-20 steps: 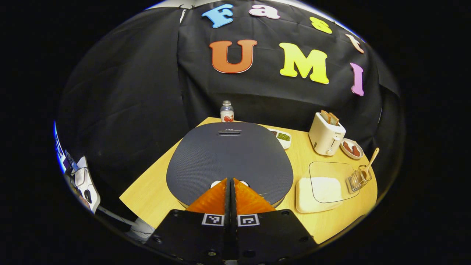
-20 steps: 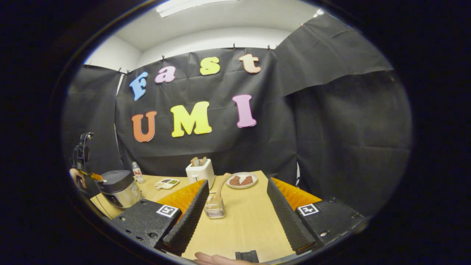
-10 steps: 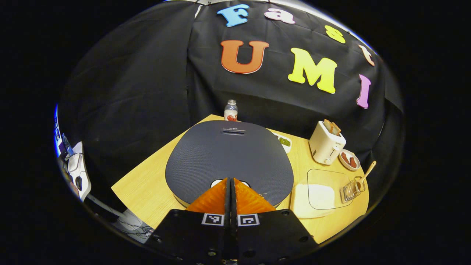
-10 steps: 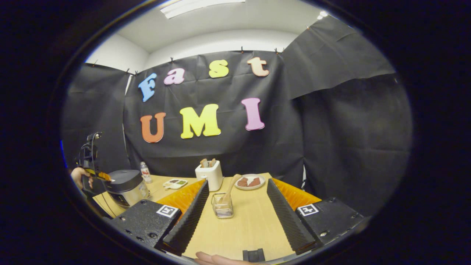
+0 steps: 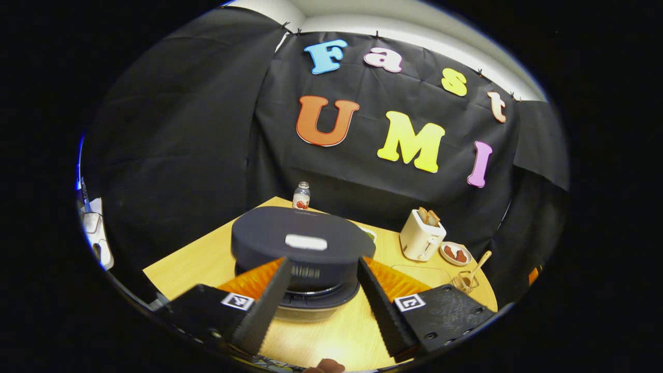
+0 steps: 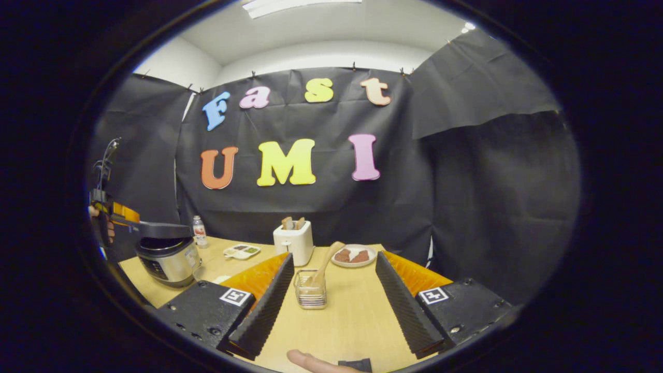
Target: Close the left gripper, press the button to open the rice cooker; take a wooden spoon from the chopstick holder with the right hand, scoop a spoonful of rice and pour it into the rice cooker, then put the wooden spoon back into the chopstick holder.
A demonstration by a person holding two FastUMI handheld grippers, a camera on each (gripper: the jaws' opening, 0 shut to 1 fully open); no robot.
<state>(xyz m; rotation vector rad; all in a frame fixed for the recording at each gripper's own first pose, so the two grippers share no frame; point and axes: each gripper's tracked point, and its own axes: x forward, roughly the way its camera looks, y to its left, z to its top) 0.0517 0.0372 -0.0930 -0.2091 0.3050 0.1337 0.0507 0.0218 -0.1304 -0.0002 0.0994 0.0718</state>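
Now rice cooker [image 6: 167, 254] lid ajar

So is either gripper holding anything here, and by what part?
Nothing. The left gripper is open near the cooker; the right gripper is open, short of the spoon.

On the tabletop [image 6: 357, 321] are counted one rice cooker [image 6: 166, 256], one toaster [image 6: 293, 241], one bottle [image 6: 198, 231], one wooden spoon [image 6: 325, 261] — and two plates: [image 6: 354, 255], [image 6: 241, 252].

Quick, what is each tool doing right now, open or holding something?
Left tool: open, holding nothing, by the rice cooker.
Right tool: open, holding nothing.
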